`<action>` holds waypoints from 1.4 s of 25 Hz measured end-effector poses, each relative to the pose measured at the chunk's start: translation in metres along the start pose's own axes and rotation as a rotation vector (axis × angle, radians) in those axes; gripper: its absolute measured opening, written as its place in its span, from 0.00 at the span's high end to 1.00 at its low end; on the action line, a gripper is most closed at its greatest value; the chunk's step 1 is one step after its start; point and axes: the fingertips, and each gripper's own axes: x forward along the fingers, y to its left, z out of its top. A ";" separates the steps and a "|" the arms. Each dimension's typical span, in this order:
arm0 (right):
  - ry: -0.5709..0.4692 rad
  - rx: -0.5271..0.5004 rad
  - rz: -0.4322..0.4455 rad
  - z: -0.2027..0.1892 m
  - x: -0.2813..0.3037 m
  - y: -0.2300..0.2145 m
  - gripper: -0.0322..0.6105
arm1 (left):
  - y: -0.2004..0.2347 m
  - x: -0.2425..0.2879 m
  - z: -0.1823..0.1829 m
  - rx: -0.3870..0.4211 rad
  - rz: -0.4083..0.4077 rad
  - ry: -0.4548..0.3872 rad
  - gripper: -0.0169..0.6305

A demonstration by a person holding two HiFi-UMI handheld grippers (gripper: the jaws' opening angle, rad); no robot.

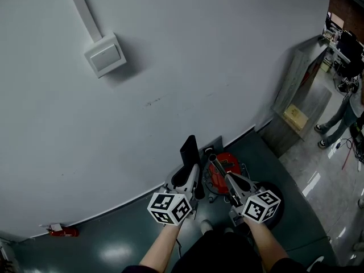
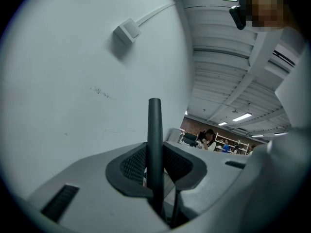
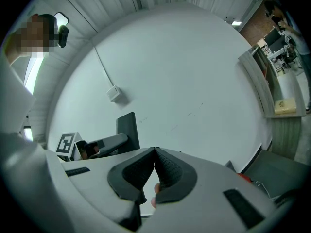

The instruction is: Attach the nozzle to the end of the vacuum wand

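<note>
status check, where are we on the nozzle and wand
Left tool shut on nozzle. Right tool shut, nothing between its jaws. Wand end beside nozzle, not yet joined. Nothing seen between them.

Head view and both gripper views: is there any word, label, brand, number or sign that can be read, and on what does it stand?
No readable text in any view.
The marker cubes bear only black-and-white square patterns, no letters.
The tan box has a mark too small to read.
The nozzle and wall box show no print.
</note>
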 end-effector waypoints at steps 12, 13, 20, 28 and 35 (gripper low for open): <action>0.037 -0.004 0.014 0.003 0.018 -0.016 0.92 | 0.018 0.016 0.003 -0.027 0.033 -0.008 0.84; 0.042 -0.009 0.014 0.004 0.019 -0.018 0.92 | 0.019 0.017 0.004 -0.027 0.036 -0.011 0.84; 0.107 -0.135 0.014 0.000 0.029 -0.030 0.92 | 0.026 0.027 0.017 -0.044 0.056 -0.070 0.84; 0.209 -0.339 0.022 -0.023 0.047 -0.053 0.91 | 0.031 0.032 0.028 -0.055 0.090 -0.132 0.84; 0.290 -0.498 0.054 -0.047 0.071 -0.066 0.75 | 0.036 0.031 0.046 -0.045 0.127 -0.242 0.84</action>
